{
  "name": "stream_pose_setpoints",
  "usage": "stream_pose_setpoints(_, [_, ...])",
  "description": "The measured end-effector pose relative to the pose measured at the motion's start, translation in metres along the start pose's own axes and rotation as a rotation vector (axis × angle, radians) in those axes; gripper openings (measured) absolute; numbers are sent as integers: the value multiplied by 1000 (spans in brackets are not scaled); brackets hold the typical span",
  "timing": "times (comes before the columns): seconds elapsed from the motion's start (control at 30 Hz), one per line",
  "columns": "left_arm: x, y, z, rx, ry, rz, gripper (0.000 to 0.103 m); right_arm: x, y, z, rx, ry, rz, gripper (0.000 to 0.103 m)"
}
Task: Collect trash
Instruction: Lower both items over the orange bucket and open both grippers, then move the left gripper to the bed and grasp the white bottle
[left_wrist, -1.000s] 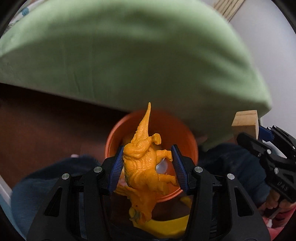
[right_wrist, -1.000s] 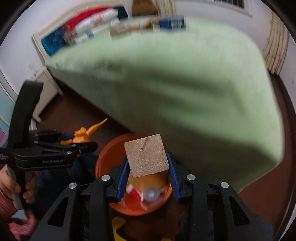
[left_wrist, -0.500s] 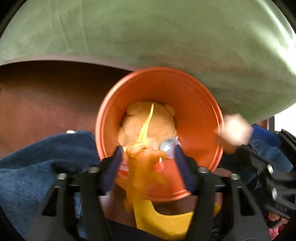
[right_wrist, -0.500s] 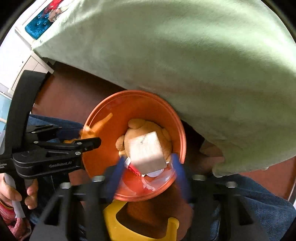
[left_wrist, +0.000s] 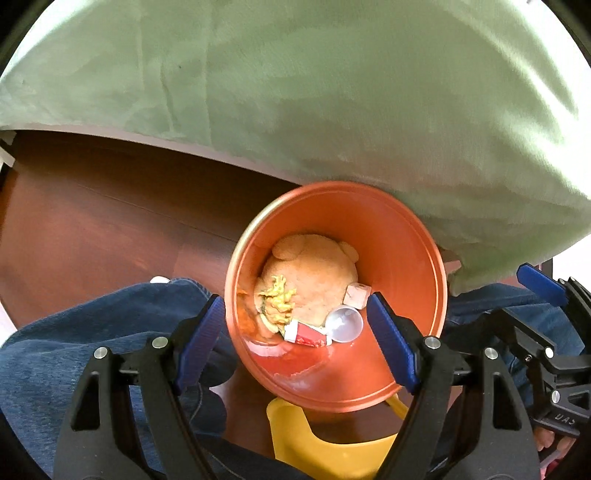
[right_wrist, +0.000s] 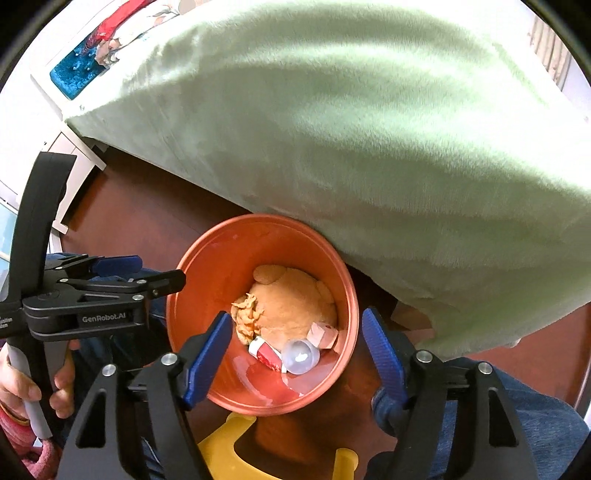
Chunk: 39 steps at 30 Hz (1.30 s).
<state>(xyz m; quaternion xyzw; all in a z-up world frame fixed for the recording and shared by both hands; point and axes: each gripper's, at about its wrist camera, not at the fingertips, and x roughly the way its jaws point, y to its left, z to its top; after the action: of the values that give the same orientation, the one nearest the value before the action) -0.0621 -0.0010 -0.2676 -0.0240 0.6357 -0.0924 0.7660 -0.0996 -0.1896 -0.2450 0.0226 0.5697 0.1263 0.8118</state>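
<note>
- Left wrist view: the left hand-held gripper (left_wrist: 295, 332) hangs over the orange bucket (left_wrist: 399, 236), pointing steeply down. Its jaws are opening and grip nothing; the blue pads (left_wrist: 201, 332) stand to either side of the bucket's near rim.
- In the bucket lie a tan plush toy (left_wrist: 314, 273), an orange toy dinosaur (left_wrist: 275, 302) at the plush's left edge, a small wooden block (left_wrist: 357, 294) at its right, a clear plastic cup (left_wrist: 345, 324) and a red-and-white wrapper (left_wrist: 304, 333) just beside the cup.
- The bucket stands on the dark brown floor (left_wrist: 92, 221), touching a green blanket (left_wrist: 332, 92) that hangs above it. A yellow plastic piece (left_wrist: 314, 439) lies just below the bucket, and blue jeans (left_wrist: 74, 339) fill the lower left.
- Right wrist view: the right hand-held gripper (right_wrist: 295, 347) is also released, jaws opening with nothing between them, above the same bucket (right_wrist: 221, 266).
- The block (right_wrist: 322, 334) rests against the plush (right_wrist: 291, 299); the dinosaur (right_wrist: 246, 316), cup (right_wrist: 300, 356) and wrapper (right_wrist: 266, 352) lie at the near side.
- At the left, a hand (right_wrist: 22, 384) holds the other gripper (right_wrist: 155, 278) beside the bucket's rim.
</note>
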Motion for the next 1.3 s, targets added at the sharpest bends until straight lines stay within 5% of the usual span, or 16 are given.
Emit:
stream_pose_setpoints(0.23, [-32,2,11,5,-75,-6,77,-29,1,10,4,-78,22,72])
stream_pose_setpoints(0.43, [-87,7,39,-2,-241,-19,77,-77,4,31,-1,-235,73,78])
stream_pose_setpoints(0.63, [-136,29,86,-32,-404,12,78,-111,12,48,-18,-362,129,81])
stream_pose_setpoints(0.87, [-168,53,161,-54,-581,76,86,-120,17,60,-34,-411,143,83])
stream_pose_setpoints(1.07, [-161,63,237,-47,-576,55,86,-114,18,66,-24,-407,150,83])
stream_pose_setpoints(1.3, [-123,58,324,-4,-457,137,86,-111,26,69,-46,-401,138,83])
